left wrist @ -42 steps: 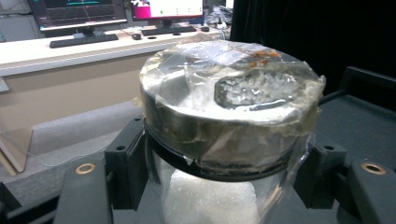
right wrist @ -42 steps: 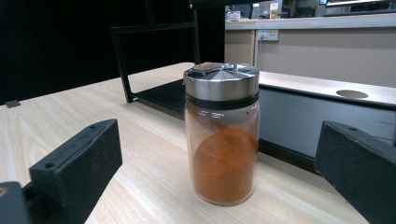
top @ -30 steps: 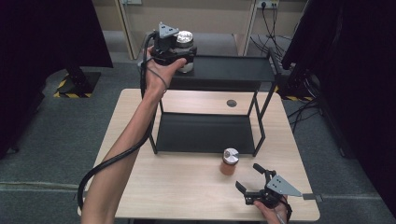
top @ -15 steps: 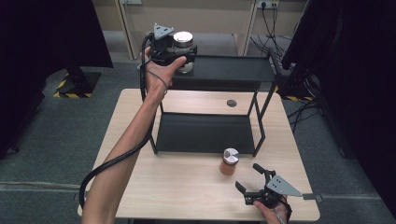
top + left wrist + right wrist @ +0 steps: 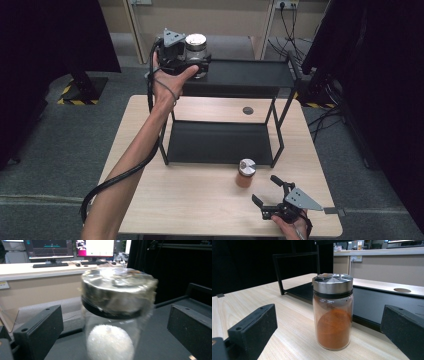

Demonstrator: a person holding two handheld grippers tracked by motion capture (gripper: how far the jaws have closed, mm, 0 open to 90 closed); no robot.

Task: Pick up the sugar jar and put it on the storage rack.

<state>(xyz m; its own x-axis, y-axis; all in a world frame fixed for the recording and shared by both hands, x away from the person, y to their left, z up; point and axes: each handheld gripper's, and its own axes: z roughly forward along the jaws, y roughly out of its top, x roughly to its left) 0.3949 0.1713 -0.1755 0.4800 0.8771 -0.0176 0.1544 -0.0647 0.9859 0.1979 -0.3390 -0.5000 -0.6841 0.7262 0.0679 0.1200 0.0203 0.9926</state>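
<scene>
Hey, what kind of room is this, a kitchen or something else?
Probably a lab or office set up for recording, not a kitchen: computer monitors on a long counter, black curtains, and a bare wooden table with a black metal shelf rack.

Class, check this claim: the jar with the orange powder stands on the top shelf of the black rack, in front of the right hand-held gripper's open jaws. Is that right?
Not quite. The jar with the orange powder stands on the wooden table, in front of the black rack, not on its top shelf. The high view shows this. The rest holds: it sits in front of the right hand-held gripper's open jaws.
</scene>
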